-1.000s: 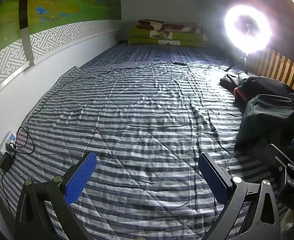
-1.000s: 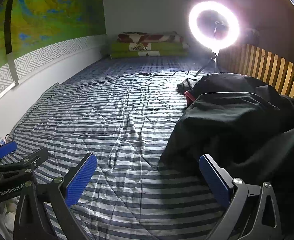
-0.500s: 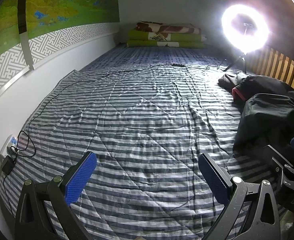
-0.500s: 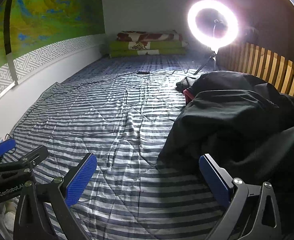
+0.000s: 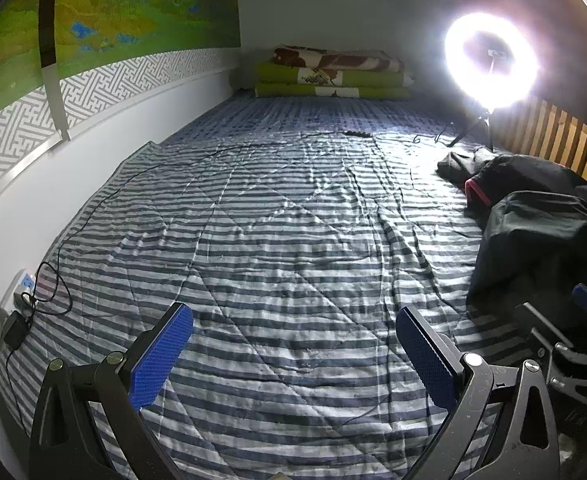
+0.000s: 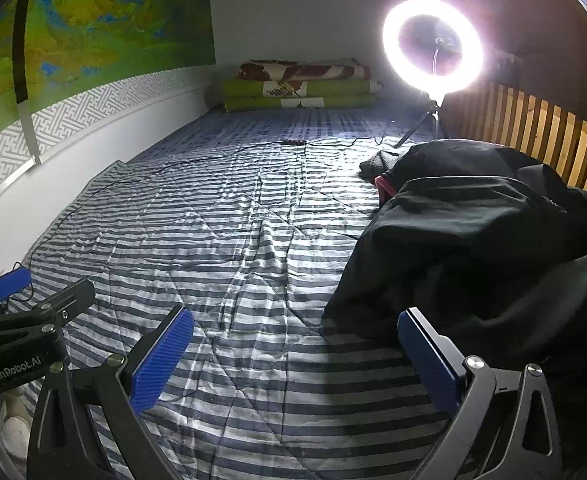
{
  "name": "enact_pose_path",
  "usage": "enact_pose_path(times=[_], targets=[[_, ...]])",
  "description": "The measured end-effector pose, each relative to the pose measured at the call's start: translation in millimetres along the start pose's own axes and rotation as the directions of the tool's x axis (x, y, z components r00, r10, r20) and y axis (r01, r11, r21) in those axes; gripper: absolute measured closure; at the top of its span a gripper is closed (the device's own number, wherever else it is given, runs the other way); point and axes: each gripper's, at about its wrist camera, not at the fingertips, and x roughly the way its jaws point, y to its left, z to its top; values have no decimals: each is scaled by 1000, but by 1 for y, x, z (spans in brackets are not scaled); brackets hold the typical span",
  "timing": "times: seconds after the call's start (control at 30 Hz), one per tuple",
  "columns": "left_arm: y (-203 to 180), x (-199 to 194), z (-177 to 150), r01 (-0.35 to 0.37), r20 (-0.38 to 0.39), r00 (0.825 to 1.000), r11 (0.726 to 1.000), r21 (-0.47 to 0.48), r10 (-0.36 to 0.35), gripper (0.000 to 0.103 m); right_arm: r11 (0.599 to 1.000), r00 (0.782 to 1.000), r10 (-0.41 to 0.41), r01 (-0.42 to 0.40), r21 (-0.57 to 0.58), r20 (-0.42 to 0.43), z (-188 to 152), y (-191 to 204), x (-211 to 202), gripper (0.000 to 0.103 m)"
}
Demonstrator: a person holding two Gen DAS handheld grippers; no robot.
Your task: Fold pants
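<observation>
- Your left gripper (image 5: 293,354) hangs above the striped quilt (image 5: 277,240) with its blue pads (image 5: 161,356) spread wide and nothing between them.
- Your right gripper (image 6: 295,356) is just as wide, also empty — its right-hand pad (image 6: 429,360) sits near the front edge of the dark heap without touching it.
- The pants (image 6: 477,248) are somewhere in that heap of black clothing, ahead and to the right of your right gripper; you cannot tell one garment from another in the pile.
- From your left gripper the same heap (image 5: 541,232) lies well off to the right, beyond the right gripper's fingers at the frame edge.
- A pink-red edge (image 6: 385,188) peeks out at the far side of the pile.
- Far ahead of both grippers stand a lit ring light (image 6: 433,46) and a stack of folded blankets (image 6: 301,84).
- Left of your left gripper — a power strip (image 5: 19,292) with a cable lies by the wall.
</observation>
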Motion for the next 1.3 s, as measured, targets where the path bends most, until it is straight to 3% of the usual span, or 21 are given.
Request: enact_pose_path(times=[0.13, 0.2, 0.3, 0.4, 0.53, 0.67, 0.87, 1.0, 1.3], targets=[[-1, 6, -3, 11, 11, 1000, 1000, -17, -10, 0, 999, 999, 34, -34, 9, 11, -4, -1, 4, 2], [-5, 16, -5, -12, -6, 1000, 1000, 25, 12, 0, 1000, 1000, 11, -11, 2, 21, -7, -1, 10, 2], [-4, 34, -8, -37, -32, 999, 997, 67, 39, 0, 997, 998, 49, -51, -50, -43, -6, 1, 27, 2], [3, 54, -8, 16, -105, 994, 999, 37, -12, 0, 998, 998, 23, -27, -65, -64, 2, 0, 33, 2], [4, 54, 0, -12, -94, 995, 999, 49, 17, 0, 997, 994, 1, -9, -72, -111, 14, -4, 29, 2], [4, 30, 2, -38, -49, 998, 998, 53, 41, 0, 997, 997, -19, 13, -81, -75, 25, -7, 3, 2], [13, -32, 2, -5, -39, 999, 1000, 9, 5, 0, 997, 1000, 8, -9, -71, -19, 24, 0, -48, 2], [10, -83, 5, -22, 1, 1000, 998, 52, 22, 0, 996, 1000, 17, -16, -88, 12, 27, 6, -85, 2], [6, -168, 7, -28, 44, 999, 999, 36, 26, 0, 999, 998, 32, -31, -8, 57, 23, -16, -150, 2]])
